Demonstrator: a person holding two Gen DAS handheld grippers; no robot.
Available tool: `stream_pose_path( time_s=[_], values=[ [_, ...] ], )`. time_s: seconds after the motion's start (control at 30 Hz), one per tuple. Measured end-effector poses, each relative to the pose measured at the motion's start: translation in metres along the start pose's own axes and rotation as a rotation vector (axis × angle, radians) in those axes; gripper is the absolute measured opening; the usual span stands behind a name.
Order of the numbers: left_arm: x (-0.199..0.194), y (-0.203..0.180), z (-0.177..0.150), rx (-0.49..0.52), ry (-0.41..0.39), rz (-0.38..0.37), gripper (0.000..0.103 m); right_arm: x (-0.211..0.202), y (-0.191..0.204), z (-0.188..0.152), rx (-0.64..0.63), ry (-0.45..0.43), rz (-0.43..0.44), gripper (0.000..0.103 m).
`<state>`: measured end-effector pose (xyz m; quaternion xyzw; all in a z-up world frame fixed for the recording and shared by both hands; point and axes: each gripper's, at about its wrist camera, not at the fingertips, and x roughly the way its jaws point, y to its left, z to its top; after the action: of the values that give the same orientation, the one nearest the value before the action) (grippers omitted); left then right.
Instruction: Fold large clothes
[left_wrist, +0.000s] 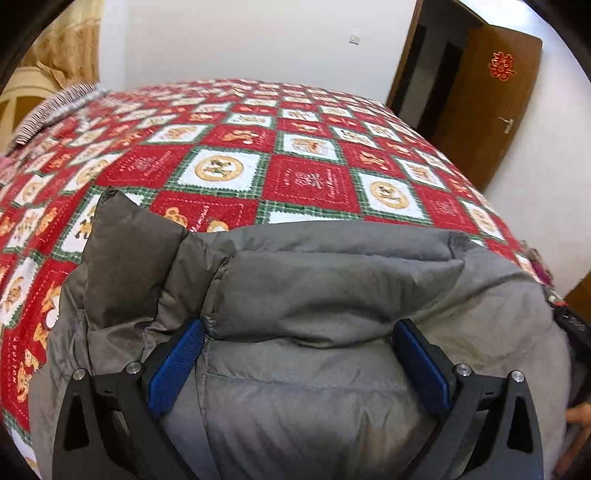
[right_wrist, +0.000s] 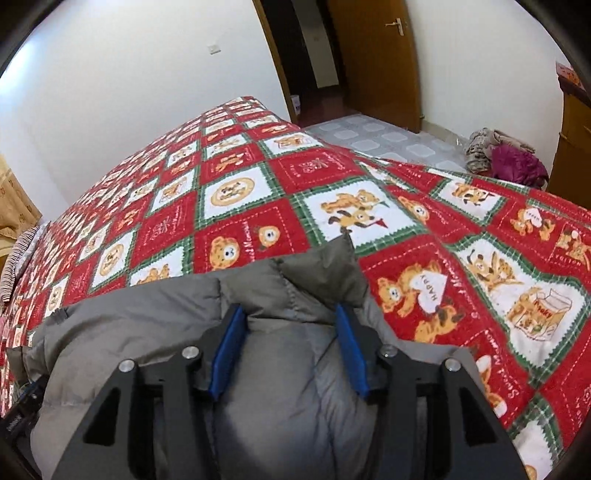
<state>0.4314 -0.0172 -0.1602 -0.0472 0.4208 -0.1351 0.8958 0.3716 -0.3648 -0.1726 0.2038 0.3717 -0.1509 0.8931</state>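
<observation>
**Grey padded coat bundled on the bed, both claws spread over it**

The left claw (left_wrist: 299, 358) stands wide, its two blue pads (left_wrist: 176, 369) set apart on either side of a puffy roll of the grey padded coat (left_wrist: 314, 288). The pads touch the fabric at their tips, but whether they press it I cannot tell; it reads as an open straddle, not a pinch. The right claw (right_wrist: 291, 350) is about half spread, with a ridge of the same coat rising between its blue pads (right_wrist: 229, 350); the pads sit beside the fabric and no clamping shows.

The coat fills the lower half of both views and lies on the bed (left_wrist: 229, 140), near its edge. It is already gathered into a thick, layered bundle: one darker flap (left_wrist: 129, 251) stands up at the left of the left wrist view, and a pointed corner (right_wrist: 343, 254) pokes up at centre in the right wrist view. My reading is that at least one fold is made and the bundle wants flattening or a final fold; how many folds remain I cannot say.

Count: one grey coat, two claws, four blue pads. One bed with a red, white and green bear quilt. One striped cloth (left_wrist: 55, 107) at upper left. One heap of clothes (right_wrist: 506, 158) on the floor at right. One brown door (left_wrist: 487, 103), ajar.
</observation>
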Motion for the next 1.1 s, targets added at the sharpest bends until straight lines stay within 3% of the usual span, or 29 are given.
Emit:
stream_pose_path(
  time_s=[0.07, 0.13, 0.27, 0.33, 0.4, 0.47, 0.53, 0.6, 0.63, 0.73, 0.87, 1.0, 1.1],
  values=[
    [-0.018, 0.003, 0.001, 0.019, 0.025, -0.028, 0.102, -0.005, 0.005, 0.003, -0.033, 0.027, -0.025, 0.053],
    [-0.052, 0.01, -0.001, 0.031, -0.02, -0.039, 0.102, -0.019, 0.009, 0.005, -0.061, 0.041, -0.048, 0.053],
    [-0.118, 0.047, -0.016, 0.001, -0.103, -0.031, 0.102, -0.106, 0.029, -0.008, -0.091, -0.133, 0.028, 0.054],
    [-0.135, 0.07, -0.027, -0.074, -0.119, -0.038, 0.102, -0.133, 0.05, -0.022, -0.158, -0.15, 0.058, 0.058],
    [-0.138, 0.085, -0.036, -0.136, -0.123, -0.056, 0.102, -0.151, 0.081, -0.046, -0.227, -0.117, 0.161, 0.058],
    [-0.13, 0.095, -0.047, -0.201, -0.111, -0.071, 0.102, -0.151, 0.109, -0.066, -0.28, -0.088, 0.224, 0.057],
    [-0.114, 0.101, -0.055, -0.268, -0.055, -0.096, 0.102, -0.144, 0.138, -0.084, -0.368, -0.096, 0.203, 0.051],
    [-0.099, 0.1, -0.061, -0.292, -0.021, -0.129, 0.102, -0.126, 0.156, -0.097, -0.394, -0.075, 0.2, 0.023],
    [-0.094, 0.1, -0.064, -0.295, -0.005, -0.126, 0.102, -0.114, 0.16, -0.101, -0.398, -0.052, 0.191, 0.02],
    [-0.079, 0.1, -0.073, -0.297, 0.049, -0.126, 0.102, -0.072, 0.161, -0.118, -0.423, 0.001, 0.124, 0.02],
    [-0.077, 0.097, -0.081, -0.281, -0.012, -0.12, 0.102, -0.055, 0.15, -0.117, -0.386, 0.049, 0.168, 0.019],
    [-0.073, 0.088, -0.083, -0.263, -0.045, -0.097, 0.102, -0.057, 0.149, -0.119, -0.389, 0.043, 0.165, 0.019],
    [-0.075, 0.093, -0.084, -0.327, -0.049, -0.194, 0.101, -0.056, 0.15, -0.122, -0.387, 0.039, 0.168, 0.019]
  ],
)
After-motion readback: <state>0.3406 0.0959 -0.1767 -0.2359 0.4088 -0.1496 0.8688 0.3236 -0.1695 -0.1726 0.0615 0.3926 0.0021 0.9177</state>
